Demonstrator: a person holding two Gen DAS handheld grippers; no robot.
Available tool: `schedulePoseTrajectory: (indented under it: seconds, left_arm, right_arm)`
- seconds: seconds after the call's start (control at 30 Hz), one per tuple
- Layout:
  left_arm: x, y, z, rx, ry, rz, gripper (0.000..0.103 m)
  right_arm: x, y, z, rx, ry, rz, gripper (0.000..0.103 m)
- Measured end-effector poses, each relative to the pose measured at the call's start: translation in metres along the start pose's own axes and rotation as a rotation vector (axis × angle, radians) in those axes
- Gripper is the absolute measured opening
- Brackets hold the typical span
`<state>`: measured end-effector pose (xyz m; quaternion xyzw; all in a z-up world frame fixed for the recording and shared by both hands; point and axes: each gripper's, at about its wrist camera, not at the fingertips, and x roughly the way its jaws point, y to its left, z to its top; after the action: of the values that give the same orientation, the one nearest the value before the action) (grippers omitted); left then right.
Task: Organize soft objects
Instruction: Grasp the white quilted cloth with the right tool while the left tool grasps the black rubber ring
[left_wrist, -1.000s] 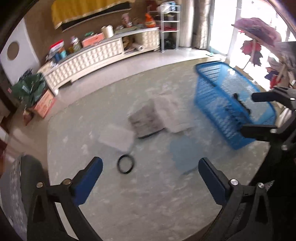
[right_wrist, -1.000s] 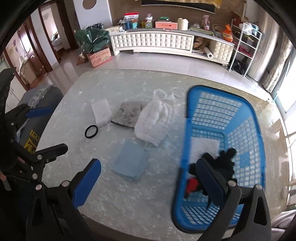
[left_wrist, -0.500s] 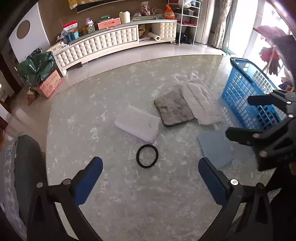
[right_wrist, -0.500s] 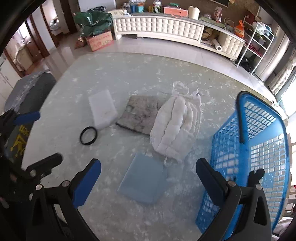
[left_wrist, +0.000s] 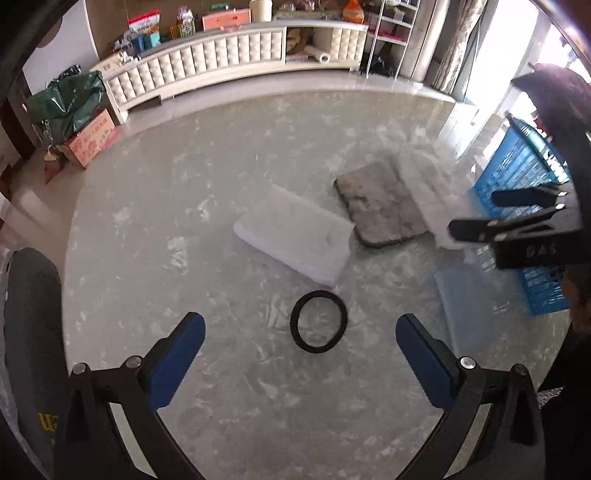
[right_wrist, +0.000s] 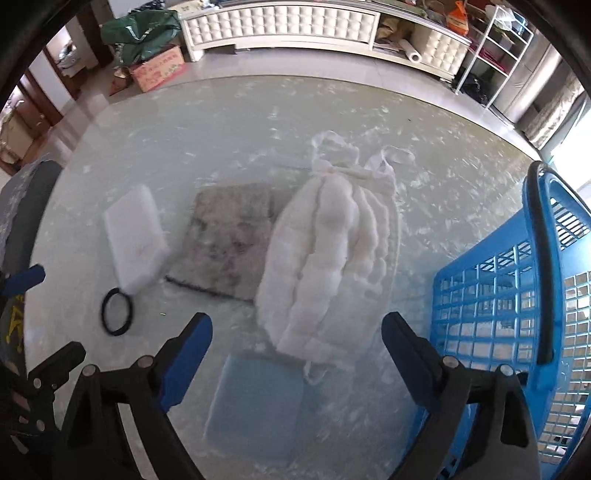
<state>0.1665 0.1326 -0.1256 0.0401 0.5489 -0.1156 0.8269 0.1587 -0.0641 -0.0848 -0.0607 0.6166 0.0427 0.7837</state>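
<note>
Both tools hang above the pale marbled table (left_wrist: 155, 206) with nothing between their blue pads. The left gripper (left_wrist: 300, 349) has its jaws spread wide over the black ring (left_wrist: 318, 321), which lies flat just ahead of the fingertips, with the near end of the white foam block (left_wrist: 295, 238) just beyond it. The right gripper (right_wrist: 296, 341) is just as wide open, its pads either side of the near end of the white padded bundle (right_wrist: 328, 266), above the light blue pad (right_wrist: 255, 406).

From the left camera the bundle is only a blur at the right, half hidden behind the other tool's black frame, and the blue basket (left_wrist: 524, 206) shows as a strip of lattice. The right camera gives the bundle whole, with its two loops at the far end, lying against the grey mat (right_wrist: 225, 243); the basket's wall and dark rim stand close on the right, the bundle near it but not inside. Only the left view shows the ring clearly apart from the foam; in the right view the two seem to touch
</note>
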Motion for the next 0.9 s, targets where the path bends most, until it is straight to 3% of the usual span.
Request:
schedulePoseTrajectory:
  seconds: [0.5, 0.57, 0.7, 0.9]
  left_arm:
    - [0.049, -0.002, 0.002, 0.025, 0.092, 0.031, 0.101]
    - [0.053, -0.001, 0.002, 0.024, 0.101, 0.012, 0.087]
    - [0.055, -0.004, 0.004, 0.050, 0.093, 0.037, 0.078]
    - [0.047, -0.002, 0.006, 0.054, 0.078, 0.027, 0.038]
  right_arm:
    - [0.039, -0.020, 0.001, 0.038, 0.070, -0.010, 0.075]
    - [0.042, -0.025, 0.001, 0.045, 0.067, 0.000, 0.072]
    - [0.044, -0.025, 0.000, 0.040, 0.069, 0.005, 0.065]
    - [0.036, -0.031, -0.003, 0.040, 0.050, -0.005, 0.030]
